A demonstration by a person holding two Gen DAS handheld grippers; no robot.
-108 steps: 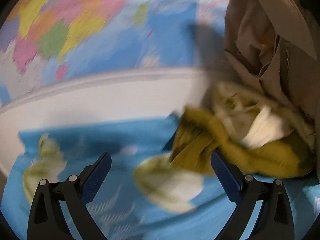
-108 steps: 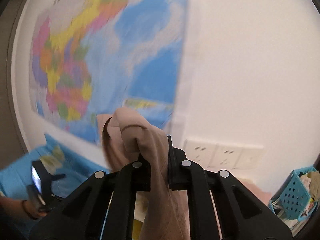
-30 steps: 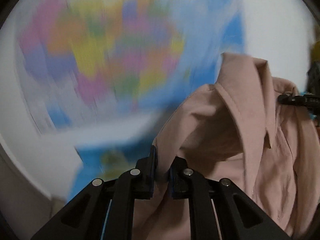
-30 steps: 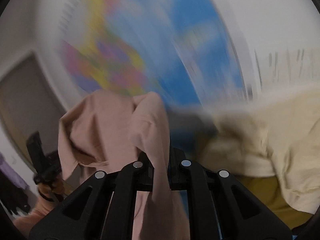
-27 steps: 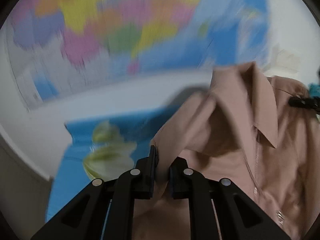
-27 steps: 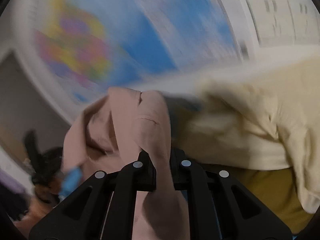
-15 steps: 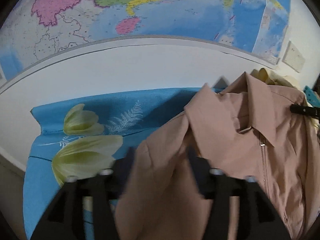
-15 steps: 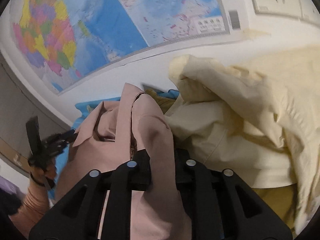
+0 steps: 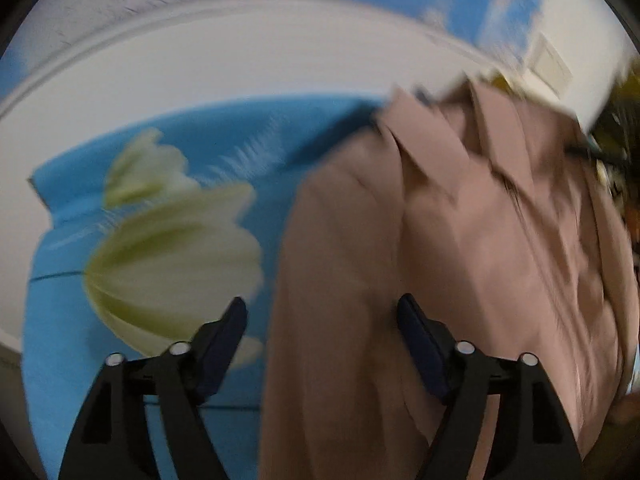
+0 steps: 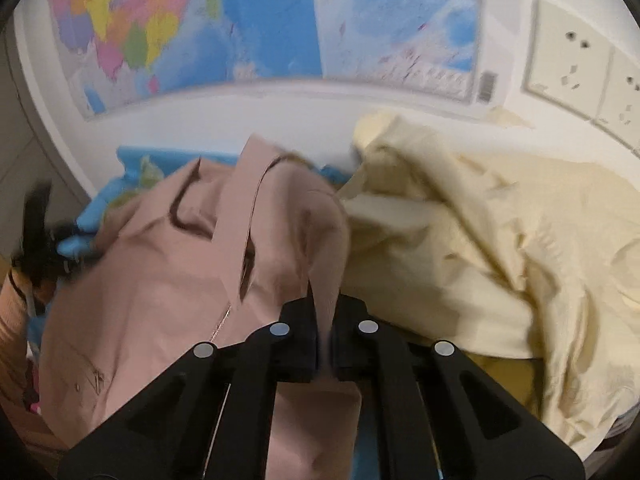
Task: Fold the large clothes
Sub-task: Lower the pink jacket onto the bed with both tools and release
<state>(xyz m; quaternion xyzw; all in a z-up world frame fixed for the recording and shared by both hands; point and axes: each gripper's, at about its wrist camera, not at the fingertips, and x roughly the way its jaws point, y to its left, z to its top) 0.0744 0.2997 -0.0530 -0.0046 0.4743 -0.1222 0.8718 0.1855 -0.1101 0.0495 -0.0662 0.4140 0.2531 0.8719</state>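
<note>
A dusty-pink collared zip jacket [image 9: 460, 248] lies spread on the blue flowered cloth [image 9: 192, 148], collar toward the wall. My left gripper [image 9: 322, 316] is open just above the jacket's left side; the jacket's edge lies between the jaws, not pinched. My right gripper [image 10: 325, 312] is shut on a fold of the same pink jacket [image 10: 160, 264] at its right shoulder. The left gripper shows blurred at the far left of the right wrist view [image 10: 38, 224].
A pile of cream-yellow clothes [image 10: 480, 240] sits right of the jacket, over a mustard garment [image 10: 504, 376]. A wall map [image 10: 240, 20] and white sockets [image 10: 580, 72] are behind. The white wall [image 9: 240, 60] borders the cloth's far edge.
The jacket came down from hanging in the air onto the blue cloth. My left gripper opened and let go of it. My right gripper kept its hold.
</note>
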